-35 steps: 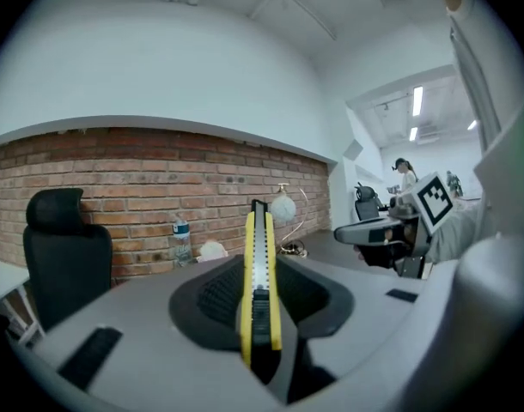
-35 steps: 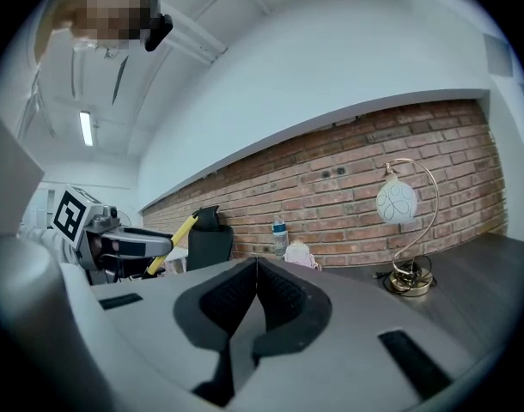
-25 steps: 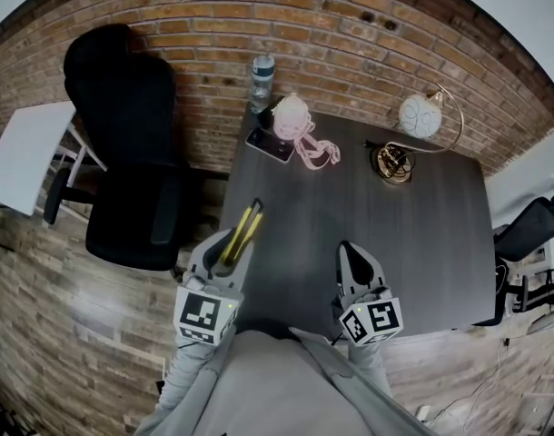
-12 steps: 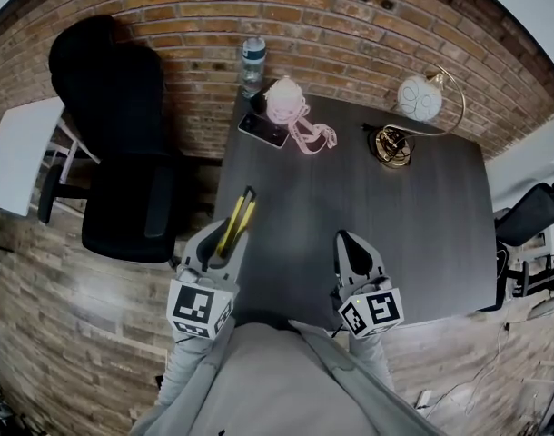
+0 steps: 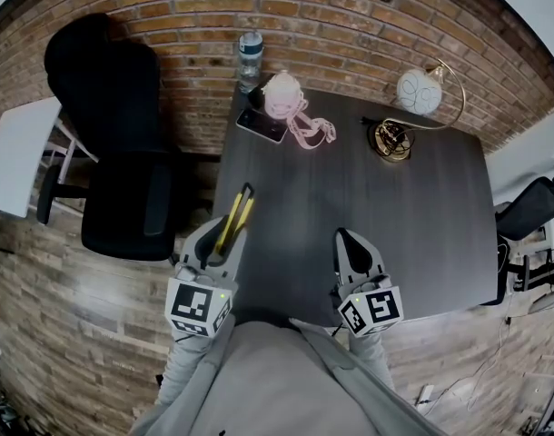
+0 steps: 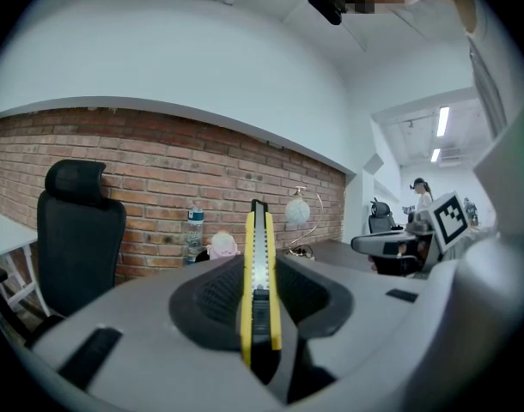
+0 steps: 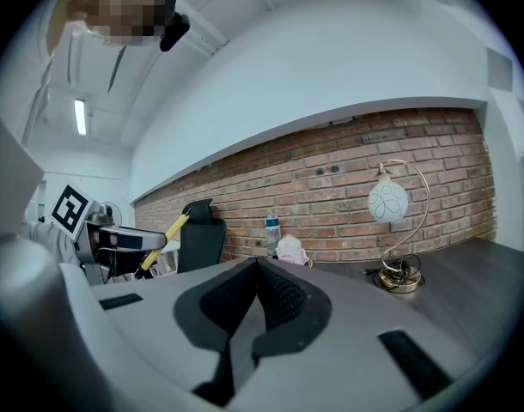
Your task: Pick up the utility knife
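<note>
Left gripper (image 5: 221,249) pinched the utility knife (image 5: 237,214) by its tail, right gripper (image 5: 353,254) closed empty; the long overhang could have twisted it loose.

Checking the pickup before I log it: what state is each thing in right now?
utility knife, clamped, raised in the air.
left tongs, shut on the utility knife.
right tongs, shut, empty.
water bottle, upright, capped.
lamp, upright.
phone, lying flat, screen dark.
</note>
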`<state>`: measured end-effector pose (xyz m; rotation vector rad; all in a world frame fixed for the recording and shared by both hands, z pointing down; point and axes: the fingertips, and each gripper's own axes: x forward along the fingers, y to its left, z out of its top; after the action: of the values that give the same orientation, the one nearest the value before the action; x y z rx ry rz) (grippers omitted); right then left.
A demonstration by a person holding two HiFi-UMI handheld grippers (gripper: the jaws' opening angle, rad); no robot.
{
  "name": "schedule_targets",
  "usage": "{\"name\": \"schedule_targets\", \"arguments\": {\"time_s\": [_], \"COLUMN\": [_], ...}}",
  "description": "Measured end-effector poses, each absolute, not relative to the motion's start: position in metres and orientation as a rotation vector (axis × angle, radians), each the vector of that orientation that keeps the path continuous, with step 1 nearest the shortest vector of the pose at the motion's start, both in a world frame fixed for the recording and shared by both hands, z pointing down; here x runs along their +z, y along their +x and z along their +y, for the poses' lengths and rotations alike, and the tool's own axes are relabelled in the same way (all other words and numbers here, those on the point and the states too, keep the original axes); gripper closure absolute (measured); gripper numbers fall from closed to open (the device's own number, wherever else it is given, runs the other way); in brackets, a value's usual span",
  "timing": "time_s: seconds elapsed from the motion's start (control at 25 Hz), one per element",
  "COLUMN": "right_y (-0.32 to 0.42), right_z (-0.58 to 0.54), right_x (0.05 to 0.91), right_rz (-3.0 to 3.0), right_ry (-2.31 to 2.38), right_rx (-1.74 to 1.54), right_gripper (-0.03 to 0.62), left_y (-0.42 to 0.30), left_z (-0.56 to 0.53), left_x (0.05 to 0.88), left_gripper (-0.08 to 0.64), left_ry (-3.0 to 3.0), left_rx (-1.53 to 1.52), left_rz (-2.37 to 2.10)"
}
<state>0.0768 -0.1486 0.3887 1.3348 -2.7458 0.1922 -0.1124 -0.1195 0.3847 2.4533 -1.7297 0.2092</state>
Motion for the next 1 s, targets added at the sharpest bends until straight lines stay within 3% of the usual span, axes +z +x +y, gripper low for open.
{"name": "schedule_targets", "arguments": {"time_s": [1.0], "right_y": [0.075], "right_z": [-0.135], "right_x": [0.394], "right_rz": [-2.719], "right_ry": [1.38], "right_rx": [0.227], "right_gripper": [0.574], "left_y": [-0.117], "left_z": [-0.109], "left_x": [0.388], "left_gripper": [0.436], "left_ry": [2.468], "left_rx": [0.21], "left_rz": [-1.701]}}
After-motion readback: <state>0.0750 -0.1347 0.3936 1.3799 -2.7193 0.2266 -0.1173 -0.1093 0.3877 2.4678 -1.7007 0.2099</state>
